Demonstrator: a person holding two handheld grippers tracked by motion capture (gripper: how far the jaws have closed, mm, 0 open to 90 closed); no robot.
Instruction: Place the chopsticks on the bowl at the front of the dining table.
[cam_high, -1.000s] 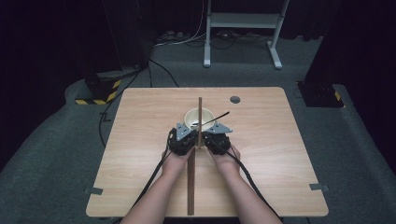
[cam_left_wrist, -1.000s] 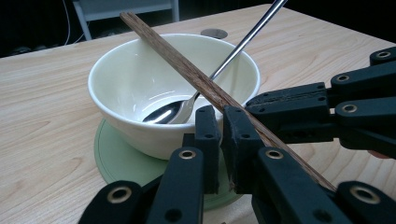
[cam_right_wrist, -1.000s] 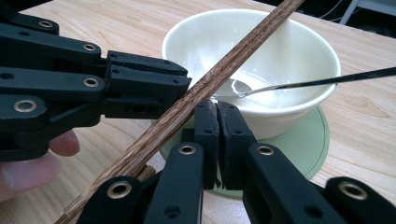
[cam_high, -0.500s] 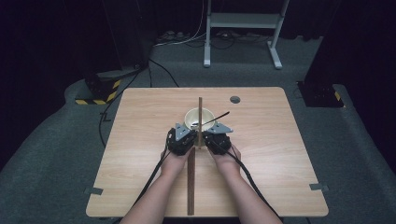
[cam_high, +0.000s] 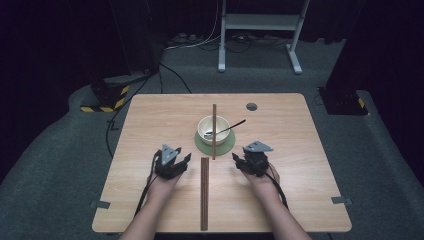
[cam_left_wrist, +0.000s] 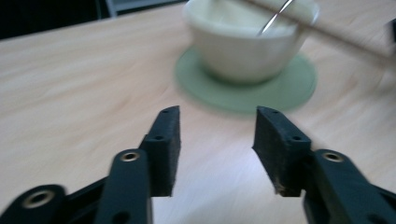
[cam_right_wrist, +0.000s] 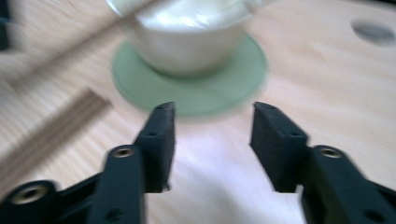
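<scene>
Item: table setting at centre of the wooden surface (cam_high: 150, 200), high view. Bowl (cam_high: 213, 129), cream, stands on a green coaster (cam_high: 226, 145) just above frame centre; a spoon (cam_high: 227, 129) rests inside with its handle out toward the right; one chopstick (cam_high: 214, 131) lies across the bowl rim, running up-down in the frame. A dark wooden strip (cam_high: 204, 192) lies below the bowl, at lower centre. Left gripper (cam_high: 172, 162), lower left of the bowl: jaws parted, grasping nothing. Right gripper (cam_high: 252, 161), lower right of the bowl: jaws likewise released and empty. Both stand apart from the bowl. Handling note, as judgement: the setting appears placed; any further reach should come in low from either side, clear of the balanced chopstick, which a brush could roll off the rim
</scene>
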